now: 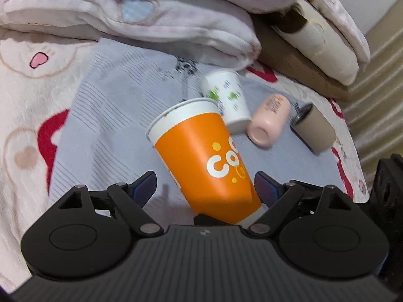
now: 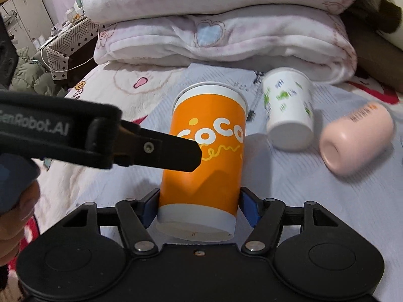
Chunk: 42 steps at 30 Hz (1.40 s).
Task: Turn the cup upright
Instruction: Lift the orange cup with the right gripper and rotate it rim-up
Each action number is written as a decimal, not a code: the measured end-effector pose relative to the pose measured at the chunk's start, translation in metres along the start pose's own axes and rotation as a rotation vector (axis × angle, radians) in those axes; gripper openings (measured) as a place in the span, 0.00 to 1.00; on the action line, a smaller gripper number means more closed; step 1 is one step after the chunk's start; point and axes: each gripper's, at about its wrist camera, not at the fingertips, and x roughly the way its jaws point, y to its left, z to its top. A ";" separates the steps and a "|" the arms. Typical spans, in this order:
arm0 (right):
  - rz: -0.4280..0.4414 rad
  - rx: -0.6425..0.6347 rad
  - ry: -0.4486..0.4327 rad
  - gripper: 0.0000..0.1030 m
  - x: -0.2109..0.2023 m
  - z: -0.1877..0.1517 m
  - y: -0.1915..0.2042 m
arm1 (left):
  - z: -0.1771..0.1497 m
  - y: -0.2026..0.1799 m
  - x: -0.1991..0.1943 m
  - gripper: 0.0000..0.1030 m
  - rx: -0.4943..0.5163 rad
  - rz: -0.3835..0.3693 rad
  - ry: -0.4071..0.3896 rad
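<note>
The right hand-held gripper [image 2: 199, 207] has its blue-padded fingers [image 2: 248, 207] set against both sides of the orange paper cup [image 2: 209, 156] near its white base, holding it; cup body smooth, tapered, printed "CoCo" in white and yellow, rim pointing away and slightly up, base toward the camera. The left hand-held gripper [image 1: 205, 185] is spread wide, its blue pads [image 1: 144, 185] standing clear of the cup wall on one side and just beside it on the other; in the right wrist view one of its black fingers [image 2: 173, 154] crosses in front of the cup. Inside of the cup not visible. Beyond it, a white paper cup [image 2: 288, 112] with green and blue print lies tipped, bottom toward the right camera. Next outward, a matte pink cylindrical tumbler [image 2: 355, 138] lies on its side, then a beige cylinder [image 1: 314, 129] with a dark metal rim, also lying down. All rest on a grey striped cloth [image 1: 105, 115] spread over a fleecy pink bed cover [image 1: 25, 95] with red hearts. Folded plush blankets [image 2: 226, 40] are stacked behind. A patterned box [image 2: 73, 42] stands at far left.
</note>
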 end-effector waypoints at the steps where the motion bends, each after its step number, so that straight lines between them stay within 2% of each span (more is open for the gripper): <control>1: -0.001 0.006 0.001 0.69 -0.005 -0.005 -0.001 | -0.004 -0.004 0.000 0.82 0.002 -0.006 0.006; 9: -0.029 0.068 0.010 0.69 -0.038 -0.037 -0.011 | -0.030 -0.032 0.014 0.82 0.021 -0.060 0.077; 14: -0.051 0.154 0.059 0.69 -0.038 -0.051 -0.015 | -0.040 -0.039 0.024 0.82 0.033 -0.061 0.103; 18: -0.038 0.198 0.085 0.69 -0.030 -0.055 -0.022 | -0.045 -0.038 0.031 0.72 0.027 -0.073 0.126; 22: -0.018 0.205 0.106 0.70 -0.026 -0.055 -0.026 | -0.046 -0.036 0.033 0.69 0.016 -0.095 0.130; 24: -0.004 0.199 0.117 0.70 -0.026 -0.054 -0.028 | -0.045 -0.035 0.033 0.69 0.021 -0.100 0.133; 26: -0.002 0.179 0.118 0.79 -0.028 -0.051 -0.030 | -0.042 -0.034 0.032 0.69 0.026 -0.102 0.136; 28: 0.001 0.154 0.109 0.82 -0.030 -0.047 -0.031 | -0.039 -0.031 0.031 0.72 0.025 -0.100 0.138; 36: 0.019 0.124 0.140 0.83 -0.021 -0.027 -0.041 | -0.030 -0.026 0.047 0.82 -0.007 -0.126 0.172; 39: 0.014 0.125 0.161 0.83 -0.016 -0.024 -0.044 | -0.032 -0.025 0.055 0.82 -0.029 -0.154 0.178; 42: 0.003 0.112 0.155 0.77 -0.016 -0.026 -0.044 | -0.035 -0.026 0.058 0.82 -0.033 -0.168 0.169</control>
